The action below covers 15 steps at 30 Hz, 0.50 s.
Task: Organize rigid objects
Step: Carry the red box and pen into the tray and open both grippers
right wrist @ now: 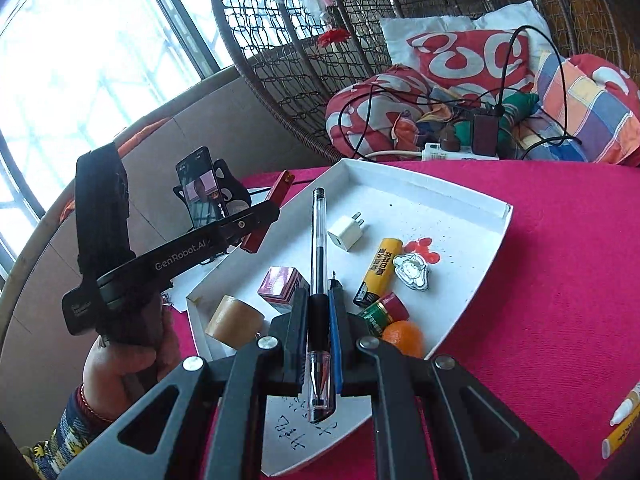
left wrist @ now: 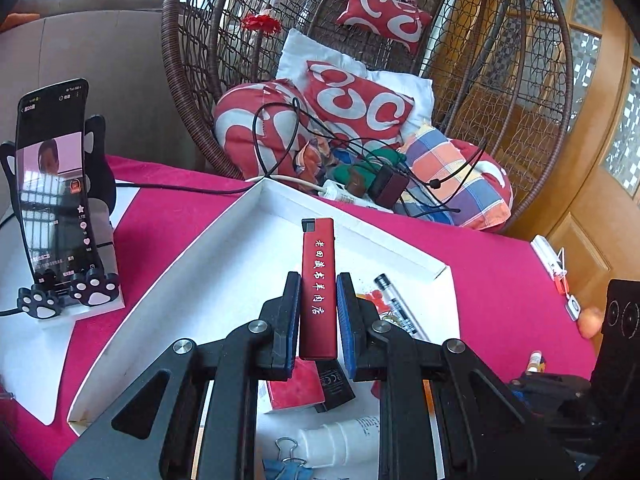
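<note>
My left gripper (left wrist: 318, 280) is shut on a long red box with white characters (left wrist: 317, 288) and holds it above the white tray (left wrist: 224, 264). In the right wrist view the left gripper (right wrist: 266, 208) shows at the tray's left side with the red box (right wrist: 272, 210) in it. My right gripper (right wrist: 319, 288) is shut on a clear black-ink pen (right wrist: 319, 264), held over the tray (right wrist: 472, 280). The tray holds a white charger (right wrist: 347, 233), a yellow lighter (right wrist: 378, 272), a cartoon badge (right wrist: 412, 271), a small red box (right wrist: 280, 284) and an orange (right wrist: 404, 338).
A phone on a paw-shaped stand (left wrist: 56, 208) stands at the left on the pink tablecloth (left wrist: 500, 280). A wicker hanging chair (left wrist: 500, 80) with cushions and cables sits behind the table. A tape roll (right wrist: 234, 322) and a green bottle (right wrist: 382, 312) lie in the tray. A glue tube (right wrist: 622, 428) lies at right.
</note>
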### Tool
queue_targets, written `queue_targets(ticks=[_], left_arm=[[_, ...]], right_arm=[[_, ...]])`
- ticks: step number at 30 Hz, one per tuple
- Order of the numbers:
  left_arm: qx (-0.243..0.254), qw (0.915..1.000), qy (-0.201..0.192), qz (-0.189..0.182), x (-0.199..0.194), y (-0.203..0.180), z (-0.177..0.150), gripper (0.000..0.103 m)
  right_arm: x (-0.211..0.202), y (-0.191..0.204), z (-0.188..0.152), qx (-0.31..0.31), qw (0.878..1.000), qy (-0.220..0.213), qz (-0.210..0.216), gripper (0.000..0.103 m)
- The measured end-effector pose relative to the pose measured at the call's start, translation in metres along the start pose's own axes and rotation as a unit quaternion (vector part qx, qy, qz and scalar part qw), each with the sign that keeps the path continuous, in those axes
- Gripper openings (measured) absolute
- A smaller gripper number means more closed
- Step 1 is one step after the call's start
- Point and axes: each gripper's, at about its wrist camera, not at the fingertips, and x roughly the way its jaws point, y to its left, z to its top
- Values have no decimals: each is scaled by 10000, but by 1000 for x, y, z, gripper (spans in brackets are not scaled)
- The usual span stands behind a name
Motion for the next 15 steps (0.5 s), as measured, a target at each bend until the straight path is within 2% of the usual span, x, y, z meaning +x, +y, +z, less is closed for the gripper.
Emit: queue_targets(ticks=[5, 13, 14, 15], left_arm=[[-65, 9997, 111, 201, 11, 3, -7, 17], [-380, 9986, 111, 360, 4, 12, -6, 18], [-424, 9984, 94, 352, 1, 12, -8, 22], [-485, 9983, 66, 323, -2, 11, -9, 43]], right_arm=[[25, 0, -13, 48, 9997, 185, -159, 9], [18, 8, -22, -206, 9988, -80, -428, 9], [15, 10, -23, -262, 9986, -131, -451, 10], [12, 12, -23, -322, 9982, -180, -478, 17]])
